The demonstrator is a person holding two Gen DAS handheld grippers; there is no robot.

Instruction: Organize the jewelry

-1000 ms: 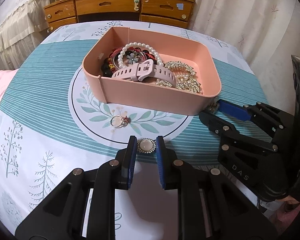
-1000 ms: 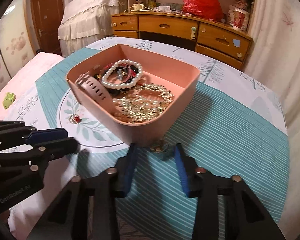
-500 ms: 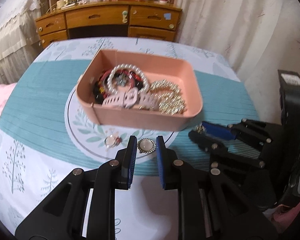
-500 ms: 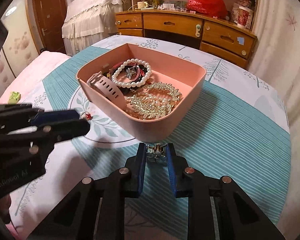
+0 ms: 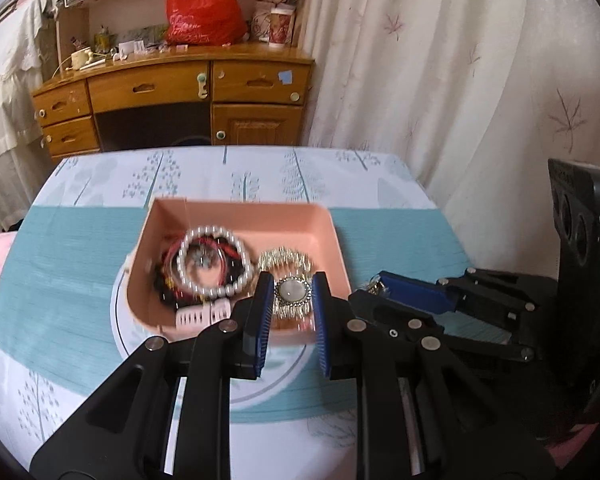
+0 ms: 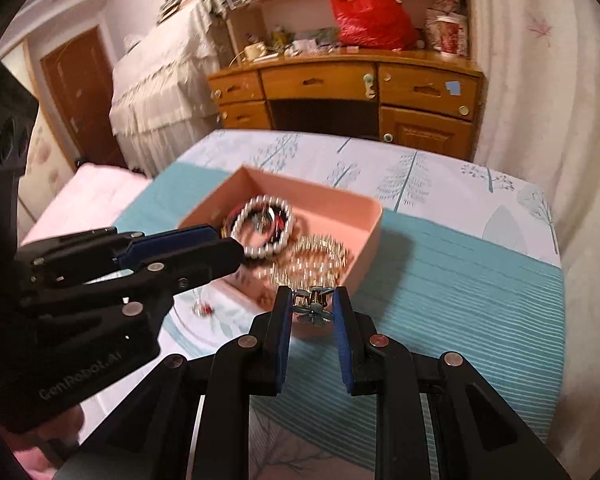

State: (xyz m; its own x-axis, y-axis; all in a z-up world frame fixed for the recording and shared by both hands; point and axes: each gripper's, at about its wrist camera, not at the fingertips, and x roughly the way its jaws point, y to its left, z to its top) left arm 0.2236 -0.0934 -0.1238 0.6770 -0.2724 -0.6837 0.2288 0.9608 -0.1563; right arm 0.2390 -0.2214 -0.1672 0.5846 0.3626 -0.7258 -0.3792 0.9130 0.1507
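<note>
My left gripper [image 5: 290,290] is shut on a round pearl brooch [image 5: 291,291] and holds it in the air above the near part of the pink box [image 5: 236,212]. The box holds a pearl bracelet [image 5: 212,264], a pink watch strap [image 5: 200,314], red and dark bands and gold jewelry [image 5: 286,260]. My right gripper [image 6: 312,300] is shut on a teal flower clip [image 6: 313,306], raised near the box's [image 6: 364,236] right corner. A small ring [image 6: 203,309] lies on the tablecloth, partly hidden by the left gripper [image 6: 220,254].
The table has a teal and white tree-print cloth [image 5: 60,264]. A wooden dresser [image 5: 172,96] with a red bag [image 5: 204,8] stands behind. A curtain [image 5: 440,80] hangs at the right, a pink bed [image 6: 80,200] at the left.
Both grippers have risen from the tablecloth with their pieces. The left carried the brooch over the box; the right closed on the clip and lifted it.
</note>
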